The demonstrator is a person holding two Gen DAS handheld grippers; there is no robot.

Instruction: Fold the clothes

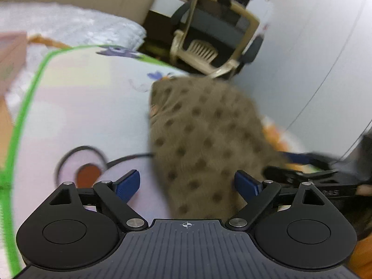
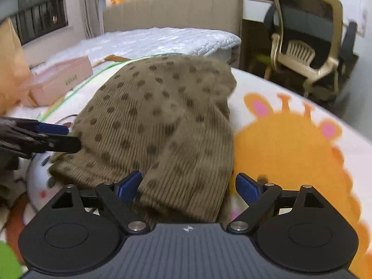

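A brown ribbed knit garment with dark dots lies folded on a cartoon-print blanket. It also shows in the left wrist view. My right gripper is open, its blue pads either side of the garment's near hem. My left gripper is open over the garment's near edge. The left gripper also shows in the right wrist view at the garment's left edge. The right gripper shows at the right of the left wrist view.
A pink box lies on the bed at the left. A white quilted mattress and beige headboard are behind. A beige and black office chair stands on the right, past the bed edge.
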